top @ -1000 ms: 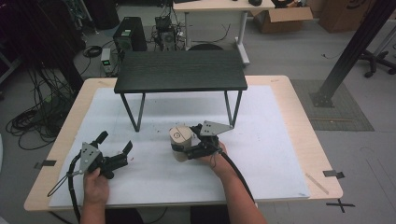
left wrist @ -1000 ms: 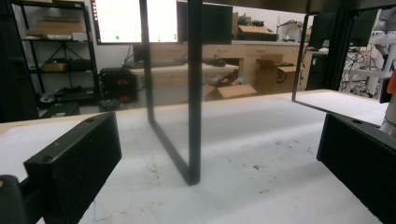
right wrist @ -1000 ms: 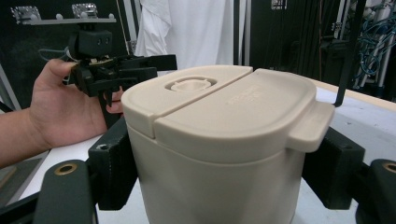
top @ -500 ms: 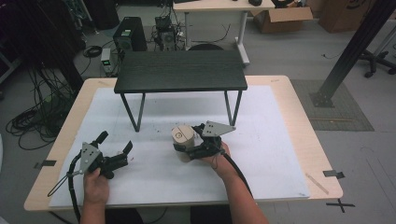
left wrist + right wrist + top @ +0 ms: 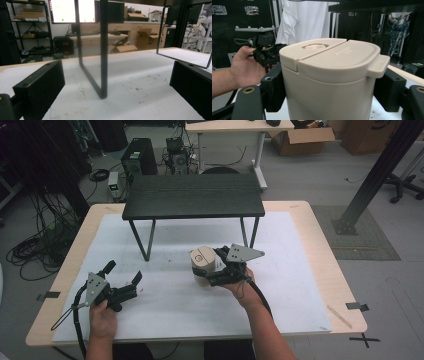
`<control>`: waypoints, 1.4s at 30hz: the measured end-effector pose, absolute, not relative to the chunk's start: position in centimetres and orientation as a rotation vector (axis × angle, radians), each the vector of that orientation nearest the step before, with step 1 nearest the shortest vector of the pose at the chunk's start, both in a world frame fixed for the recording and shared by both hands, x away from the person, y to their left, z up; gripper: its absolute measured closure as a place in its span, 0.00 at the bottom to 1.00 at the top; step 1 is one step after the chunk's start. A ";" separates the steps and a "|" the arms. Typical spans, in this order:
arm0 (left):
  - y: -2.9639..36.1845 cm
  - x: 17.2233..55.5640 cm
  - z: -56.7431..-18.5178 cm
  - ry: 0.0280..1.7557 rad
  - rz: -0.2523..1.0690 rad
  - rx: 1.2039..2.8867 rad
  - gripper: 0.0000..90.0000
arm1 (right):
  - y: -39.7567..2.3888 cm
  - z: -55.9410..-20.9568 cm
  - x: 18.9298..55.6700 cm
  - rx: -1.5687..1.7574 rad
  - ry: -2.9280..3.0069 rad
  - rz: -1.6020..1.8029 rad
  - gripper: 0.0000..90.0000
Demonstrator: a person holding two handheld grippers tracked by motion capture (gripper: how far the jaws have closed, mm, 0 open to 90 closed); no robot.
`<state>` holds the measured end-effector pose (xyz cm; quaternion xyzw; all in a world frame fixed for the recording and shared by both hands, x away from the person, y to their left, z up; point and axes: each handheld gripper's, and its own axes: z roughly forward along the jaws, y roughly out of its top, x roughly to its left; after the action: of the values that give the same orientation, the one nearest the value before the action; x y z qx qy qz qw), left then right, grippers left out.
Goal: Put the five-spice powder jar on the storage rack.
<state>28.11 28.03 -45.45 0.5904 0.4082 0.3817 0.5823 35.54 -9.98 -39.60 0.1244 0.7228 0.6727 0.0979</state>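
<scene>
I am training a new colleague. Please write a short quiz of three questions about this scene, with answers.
1. True or false: the left gripper holds something.
2. The right gripper is shut on: A) a table leg B) a beige container C) a cable.
3. Fill in: the black table stands on the white ____.

Key
1. False. Its jaws stand open, with nothing between them.
2. B. The jaws press both sides of the container, which has a lid with a side tab.
3. Sheet, which covers the wooden tabletop.
</scene>
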 end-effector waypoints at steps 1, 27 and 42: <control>28.0 28.1 -45.4 0.953 0.891 1.379 0.00 | -10.0 -39.6 35.5 0.368 2.139 1.991 0.26; 28.0 28.1 -45.4 0.953 0.892 1.380 0.00 | -11.5 -34.3 35.4 0.388 2.111 1.980 0.27; 28.0 28.1 -45.4 0.952 0.893 1.383 0.00 | -11.9 -31.8 35.8 0.382 2.111 1.965 0.27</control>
<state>28.09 28.03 -45.44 0.5919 0.4075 0.3822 0.5809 35.79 -11.85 -31.77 0.1304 0.7208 0.6708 0.1158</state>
